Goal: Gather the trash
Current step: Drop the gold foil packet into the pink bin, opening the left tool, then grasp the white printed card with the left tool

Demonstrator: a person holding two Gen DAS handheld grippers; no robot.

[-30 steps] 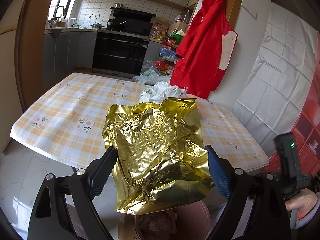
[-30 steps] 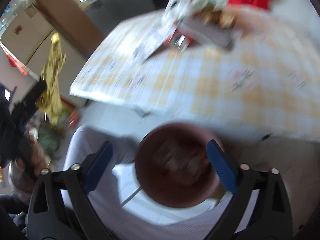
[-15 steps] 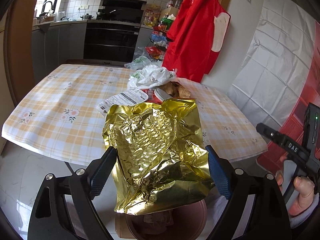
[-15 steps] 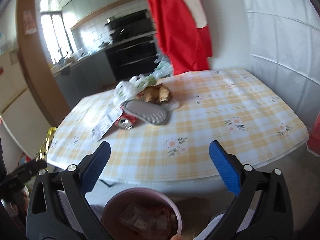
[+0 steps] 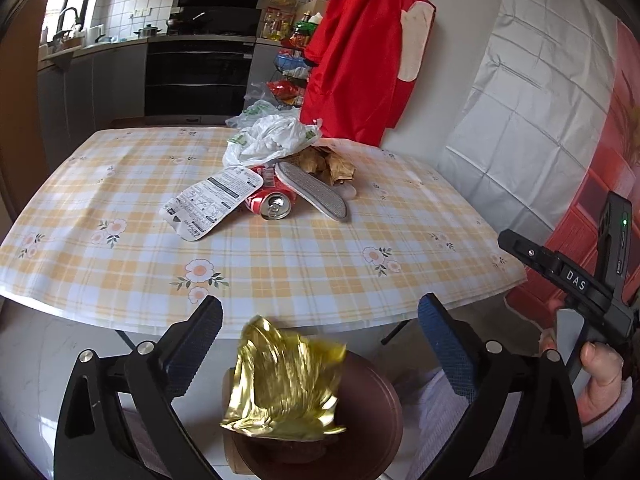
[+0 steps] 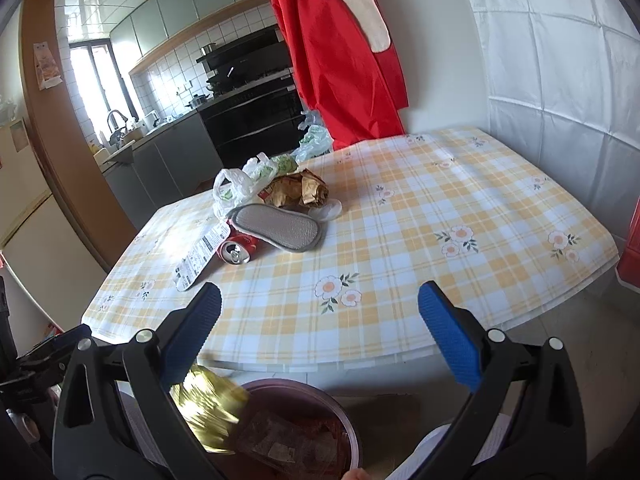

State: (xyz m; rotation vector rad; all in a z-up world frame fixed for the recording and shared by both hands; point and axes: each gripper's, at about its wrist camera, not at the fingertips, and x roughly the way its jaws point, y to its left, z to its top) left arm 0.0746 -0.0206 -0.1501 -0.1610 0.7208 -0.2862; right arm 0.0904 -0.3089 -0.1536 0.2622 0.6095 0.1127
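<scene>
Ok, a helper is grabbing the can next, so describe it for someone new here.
On the checked table, look at the trash pile. The can lies on its side at the near edge, between a white printed packet and a grey insole. It alone is red, its silver top facing you.

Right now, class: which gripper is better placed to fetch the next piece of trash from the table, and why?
Right, probably. The right gripper is open, empty and faces the trash pile, the red can nearest. The left gripper is opening over the bin, releasing the gold foil wrapper.
</scene>
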